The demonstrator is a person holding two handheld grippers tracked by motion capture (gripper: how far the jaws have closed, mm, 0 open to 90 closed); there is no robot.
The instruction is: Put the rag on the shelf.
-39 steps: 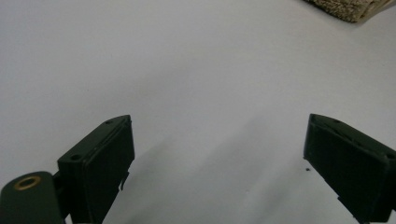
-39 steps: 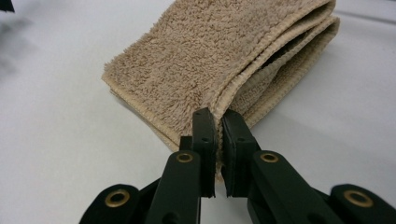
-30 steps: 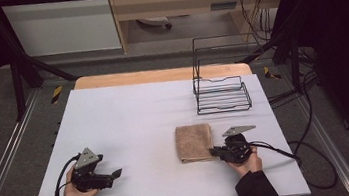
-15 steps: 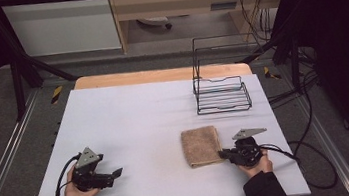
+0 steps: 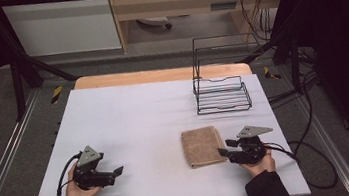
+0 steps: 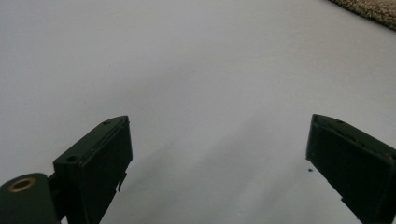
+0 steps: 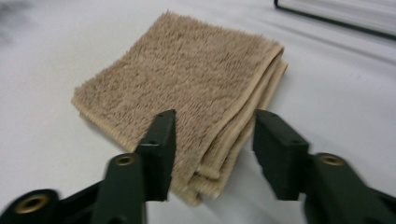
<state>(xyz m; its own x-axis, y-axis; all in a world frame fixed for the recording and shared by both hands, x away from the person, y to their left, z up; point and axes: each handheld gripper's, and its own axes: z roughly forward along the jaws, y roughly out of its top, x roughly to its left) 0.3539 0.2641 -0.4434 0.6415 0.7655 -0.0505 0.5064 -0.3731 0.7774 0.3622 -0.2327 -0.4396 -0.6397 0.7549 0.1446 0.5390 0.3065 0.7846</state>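
White surface (image 5: 130,123): folded tan towel (image 5: 202,146) lies flat near the front edge, black wire rack (image 5: 222,93) toward the far right corner.

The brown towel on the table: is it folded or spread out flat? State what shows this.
Folded. The towel shows several stacked layers along its near edge and corner in the right gripper view, and forms a compact rectangle on the table.

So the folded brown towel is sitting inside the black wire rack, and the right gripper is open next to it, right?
Not quite. The high view shows the folded brown towel lying flat on the white table, in front of the black wire rack, not inside it. The right gripper is indeed open beside it.
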